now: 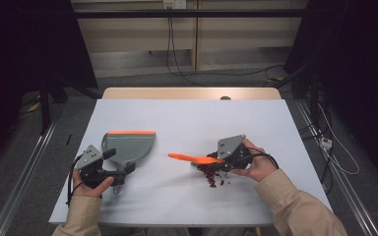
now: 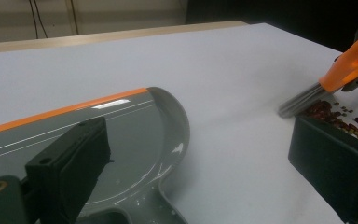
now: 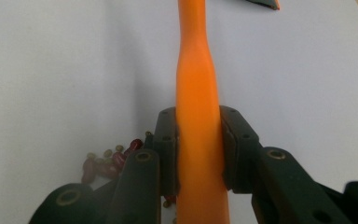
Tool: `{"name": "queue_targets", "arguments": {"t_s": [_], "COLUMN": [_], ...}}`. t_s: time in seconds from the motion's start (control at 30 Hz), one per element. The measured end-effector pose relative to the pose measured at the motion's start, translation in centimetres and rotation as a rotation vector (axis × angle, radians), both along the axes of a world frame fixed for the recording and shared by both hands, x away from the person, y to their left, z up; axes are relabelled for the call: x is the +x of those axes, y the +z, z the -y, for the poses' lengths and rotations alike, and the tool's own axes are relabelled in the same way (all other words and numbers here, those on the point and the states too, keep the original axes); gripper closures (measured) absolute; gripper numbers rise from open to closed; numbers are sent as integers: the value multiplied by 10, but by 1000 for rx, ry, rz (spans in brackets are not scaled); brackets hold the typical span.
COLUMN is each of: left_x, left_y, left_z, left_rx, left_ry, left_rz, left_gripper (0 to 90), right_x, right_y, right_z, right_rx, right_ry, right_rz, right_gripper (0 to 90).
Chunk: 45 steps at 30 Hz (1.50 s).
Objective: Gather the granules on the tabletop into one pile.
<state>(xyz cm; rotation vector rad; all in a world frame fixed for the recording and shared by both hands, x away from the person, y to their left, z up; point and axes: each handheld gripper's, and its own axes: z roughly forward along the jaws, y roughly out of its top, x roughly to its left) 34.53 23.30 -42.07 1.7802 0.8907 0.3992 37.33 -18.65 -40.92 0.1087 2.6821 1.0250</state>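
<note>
Gripping the orange brush [image 1: 193,158] handle, right gripper [image 1: 225,161] sits lower right over red beans [image 1: 212,176]; left gripper [image 1: 109,173], lower left, clamps the grey dustpan [image 1: 129,145] handle; white table [image 1: 187,118] stretches behind.

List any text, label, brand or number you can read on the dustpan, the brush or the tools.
None: no readable text anywhere.
Dustpan: plain grey with an orange edge strip, no print visible.
Brush: plain orange handle.
Left tool and right tool: no markings legible.
</note>
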Motion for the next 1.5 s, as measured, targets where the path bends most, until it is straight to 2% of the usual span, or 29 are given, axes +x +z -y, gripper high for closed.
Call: {"name": "queue_targets", "arguments": {"t_s": [0.1,0.23,0.4,0.5,0.6,0.7,0.77,0.87,0.97,1.0,1.07,1.13,1.23,1.5], "left_x": [0,0,0,1,1,1,2,2,1,1,0,0,-1,-1], "left_y": [0,0,1,0,0,0,0,0,1,1,1,2,3,2], "left_z": [0,1,1,1,1,1,0,-1,-1,-1,-1,0,3,4], "left_rx": [0,5,2,3,0,-3,-6,-13,-12,-12,-13,-11,-6,-2], "left_ry": [-1,-3,-4,-5,-5,-5,-7,-5,-5,-5,-6,-6,-11,-14], "left_rz": [0,1,3,-1,0,0,0,2,2,3,6,8,10,8], "left_gripper": [52,52,52,52,52,52,52,51,52,52,52,52,52,52], "right_x": [-2,-3,-1,0,3,2,-1,-8,-18,-22,-29,-34,-39,-40], "right_y": [1,1,1,2,6,12,17,24,23,20,14,6,0,-4], "right_z": [0,-3,-4,-3,3,9,12,19,24,24,26,26,21,-10], "right_rx": [8,27,58,66,114,143,153,196,195,180,174,171,206,231], "right_ry": [-14,-65,-82,-124,-197,-306,-401,-588,-744,-787,-871,-932,-978,-1030], "right_rz": [-5,-11,-41,-28,-46,-65,-61,-63,-55,-48,-61,-69,-78,-93], "right_gripper": [710,711,711,711,712,712,712,712,712,711,712,712,711,709]}}
